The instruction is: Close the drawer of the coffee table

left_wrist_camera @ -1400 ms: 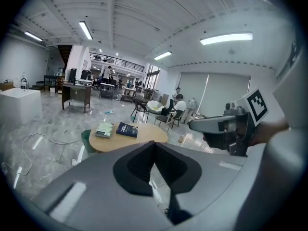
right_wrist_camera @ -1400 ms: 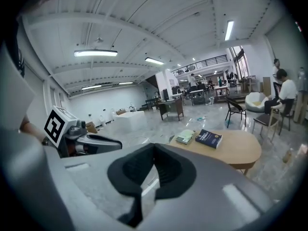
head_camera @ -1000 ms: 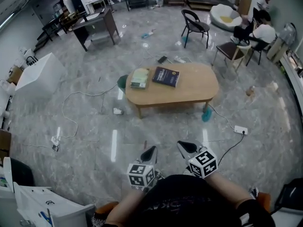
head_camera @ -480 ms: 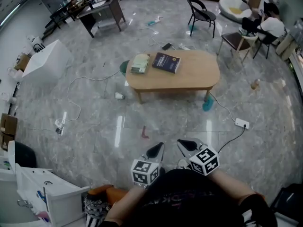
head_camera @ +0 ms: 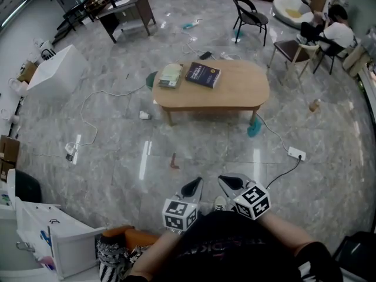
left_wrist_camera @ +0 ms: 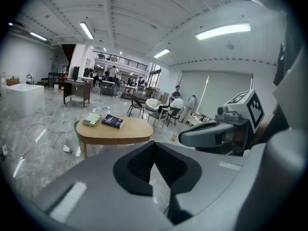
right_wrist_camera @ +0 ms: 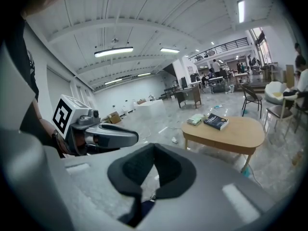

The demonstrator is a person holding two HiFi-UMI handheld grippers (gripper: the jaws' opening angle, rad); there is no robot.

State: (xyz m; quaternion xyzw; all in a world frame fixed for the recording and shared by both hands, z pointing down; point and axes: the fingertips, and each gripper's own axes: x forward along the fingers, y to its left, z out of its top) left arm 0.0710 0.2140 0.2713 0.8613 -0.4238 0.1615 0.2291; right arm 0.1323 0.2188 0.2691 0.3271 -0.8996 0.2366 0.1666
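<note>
Jaws of the left gripper [head_camera: 193,187] and the right gripper [head_camera: 228,182] were pressed together with nothing between them — both held low, close to the person's body. The coffee table [head_camera: 235,93] stood well apart across the floor [head_camera: 117,134], a dark blue book [head_camera: 202,74] and a greenish book [head_camera: 171,75] on its left end; its drawer could not be made out

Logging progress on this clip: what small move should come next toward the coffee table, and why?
Probably step closer to the coffee table: it stands well ahead across the floor, apart from the left gripper and right gripper, both with jaws shut on nothing. Its drawer front is not clear from here.
</note>
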